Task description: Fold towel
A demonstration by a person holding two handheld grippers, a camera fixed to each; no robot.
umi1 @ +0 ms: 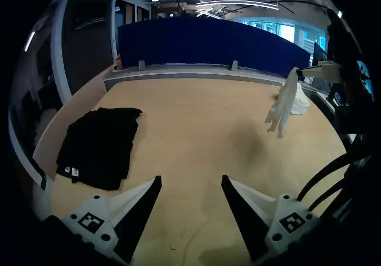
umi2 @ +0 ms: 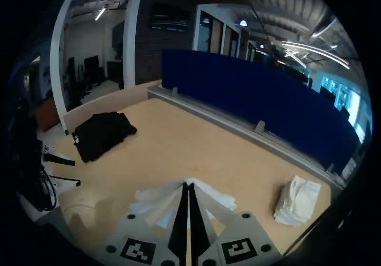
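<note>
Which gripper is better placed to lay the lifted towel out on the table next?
Right: the right gripper is shut on the white towel, hanging above the table. The left gripper is open, apart from it.

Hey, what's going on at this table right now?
A person is working with two handheld grippers over a wooden table. The right gripper is shut on a white towel, which hangs from it above the table. The left gripper is open and holds nothing. A stack of white towels and a folded black cloth lie at opposite ends of the table. No fold has been made yet.
</note>
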